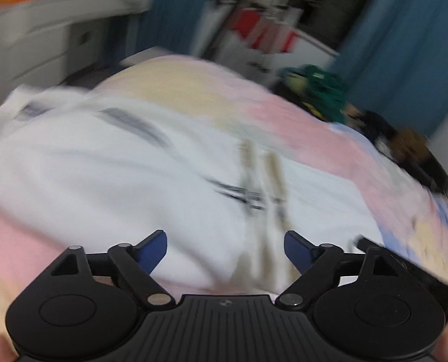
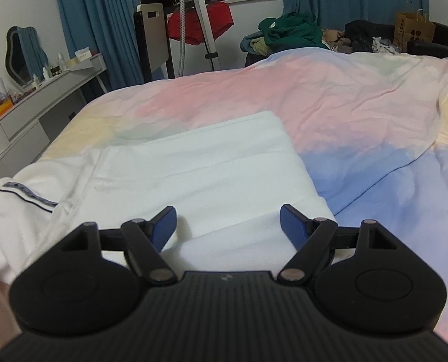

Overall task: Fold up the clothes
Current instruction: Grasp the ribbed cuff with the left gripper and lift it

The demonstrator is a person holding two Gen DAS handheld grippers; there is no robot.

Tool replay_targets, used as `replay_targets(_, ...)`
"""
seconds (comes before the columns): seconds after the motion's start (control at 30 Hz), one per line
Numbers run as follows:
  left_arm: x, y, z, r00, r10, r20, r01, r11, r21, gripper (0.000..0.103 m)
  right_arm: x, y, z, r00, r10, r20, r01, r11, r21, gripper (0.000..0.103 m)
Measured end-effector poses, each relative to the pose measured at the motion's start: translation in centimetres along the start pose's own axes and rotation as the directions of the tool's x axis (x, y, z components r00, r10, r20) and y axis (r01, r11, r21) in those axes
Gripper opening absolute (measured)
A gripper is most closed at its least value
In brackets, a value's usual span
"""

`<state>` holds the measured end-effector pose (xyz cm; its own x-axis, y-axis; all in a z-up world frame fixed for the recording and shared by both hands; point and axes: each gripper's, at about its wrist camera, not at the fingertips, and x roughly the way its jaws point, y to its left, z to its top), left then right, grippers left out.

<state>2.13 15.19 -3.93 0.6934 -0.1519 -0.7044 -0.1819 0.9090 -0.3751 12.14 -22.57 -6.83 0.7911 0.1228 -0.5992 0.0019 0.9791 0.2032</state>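
The white garment (image 2: 193, 175) lies on the bed (image 2: 360, 105) in front of me, spread flat on the pastel cover so its edges can be brought over cleanly; in the right wrist view its body is already doubled into a long panel running from about 6 o'clock up toward 12, while a sleeve with a dark striped trim (image 2: 27, 194) trails out at 9 o'clock, not yet tucked in. My right gripper (image 2: 227, 226) hangs just over the near end of that panel with its jaws wide apart and nothing between the pads — it holds nothing, though whether the blue pads brush the cloth I cannot tell. My left gripper (image 1: 225, 252) is likewise wide open and empty above the same garment (image 1: 118, 181); the view is badly smeared, so I make out only the striped trim at 10 o'clock and some blurred print at the centre. A heap of other clothes (image 2: 290, 34) waits at 1 o'clock, well apart — I judge the sleeve comes next.
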Motion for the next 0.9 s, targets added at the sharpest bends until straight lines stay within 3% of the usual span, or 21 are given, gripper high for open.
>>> replay_targets(0.1,-0.4,4.0,0.9,0.998,0.048,-0.032,-0.052,0.988,-0.145,0.087,-0.2,-0.2,0.0,1.0,0.006,-0.001,-0.006,1.0,0.021,0.077)
replay_targets(0.2,-0.3,8.4,1.6,0.998,0.043,-0.056,-0.059,0.941,-0.332,0.087,-0.6,-0.7,0.1,1.0,0.025,0.006,-0.026,0.997,0.067,0.077)
replay_targets(0.33,0.4,13.3,2.1,0.998,0.016,-0.064,-0.048,0.831,-0.554,0.087,-0.8,-0.7,0.0,1.0,0.019,0.012,-0.02,0.997,0.074,0.076)
replay_targets(0.47,1.2,17.4,2.5,1.0,0.013,0.009,-0.002,0.703,-0.711,0.084,-0.8,-0.1,-0.2,1.0,0.006,0.008,-0.006,1.0,0.03,0.077)
replay_targets(0.53,1.5,18.6,2.7,0.998,0.019,0.055,0.029,0.664,-0.747,0.083,-0.8,0.1,-0.2,1.0,0.016,0.005,-0.016,0.999,0.029,0.078)
replay_targets(0.63,1.4,19.3,3.6,0.989,0.092,0.115,0.027,0.653,-0.757,0.074,-1.0,0.6,-0.1,1.0,0.027,0.007,-0.027,1.0,0.006,0.078)
replay_targets(0.67,1.3,19.5,3.9,0.983,0.122,0.138,0.026,0.651,-0.759,0.061,-1.2,0.9,-0.1,0.999,0.036,0.011,-0.036,0.999,-0.006,0.078)
replay_targets(0.7,1.3,19.7,4.2,0.977,0.146,0.156,0.023,0.651,-0.758,0.058,-1.3,1.2,-0.1,0.999,0.047,0.014,-0.047,0.999,-0.018,0.078)
replay_targets(0.73,1.3,20.0,4.6,0.971,0.167,0.172,0.021,0.656,-0.755,0.056,-1.4,1.5,-0.1,0.998,0.057,0.017,-0.057,0.998,-0.03,0.078)
replay_targets(0.83,1.5,20.3,5.3,0.964,0.188,0.187,0.016,0.664,-0.747,0.035,-0.7,2.1,-0.6,0.999,0.036,-0.026,-0.038,0.996,-0.084,0.077)
replay_targets(0.9,1.2,19.5,5.6,0.955,0.217,0.202,-0.007,0.697,-0.717,0.027,-0.1,2.6,-1.0,0.998,0.019,-0.055,-0.026,0.992,-0.12,0.076)
